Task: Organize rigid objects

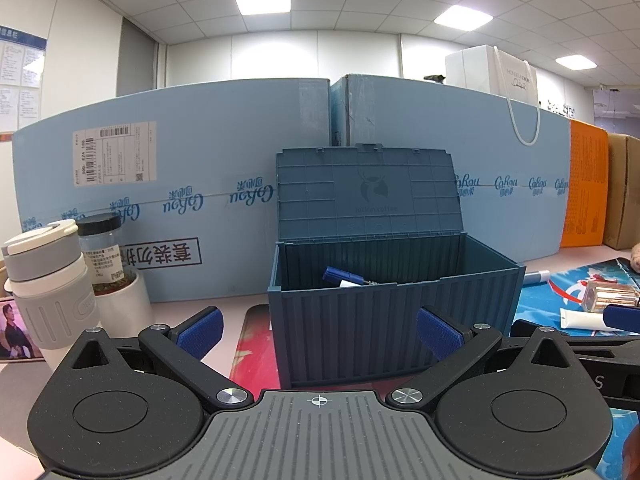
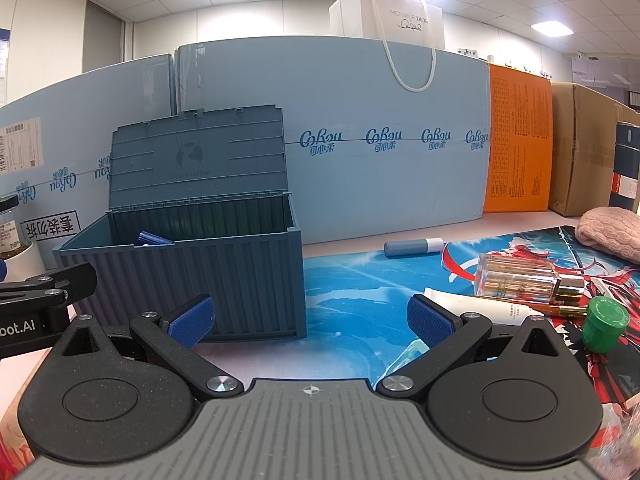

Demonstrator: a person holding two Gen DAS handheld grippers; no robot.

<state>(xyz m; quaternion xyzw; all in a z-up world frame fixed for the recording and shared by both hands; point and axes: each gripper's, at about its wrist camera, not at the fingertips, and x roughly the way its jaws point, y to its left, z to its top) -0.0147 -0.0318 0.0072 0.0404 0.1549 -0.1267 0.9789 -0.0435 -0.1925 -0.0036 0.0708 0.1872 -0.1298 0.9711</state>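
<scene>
We take the box [image 2: 208,280] as our landmark: a dark blue container-style bin standing on the tabletop [image 2: 340,236] with its lid [image 2: 198,160] swung up and resting against the cartons [image 2: 380,180] behind it. A blue item [image 1: 344,276] already lies inside, near the front wall. If we clip that raised lid while carrying something over the rim, we judge it could drop forward and shut the opening, or the light box could slide backward.

To the right of the box the remaining things lie on the mat [image 2: 360,280]. The bottle [image 2: 520,284], glass and lying on its side, is our main worry: pinched near an edge it may skid out or roll against its neighbours. The white tube [image 2: 480,308] lies just in front of it, touching or nearly so, so closing on one could drag the other. The stick [image 2: 414,247] lies behind, well apart, and may roll if nudged. The green cap [image 2: 604,322] lies farthest right.

Our left gripper [image 1: 318,330] is spread wide and holds nothing, facing the box front. Our right gripper [image 2: 310,320] is likewise released and empty, just right of the box.
</scene>
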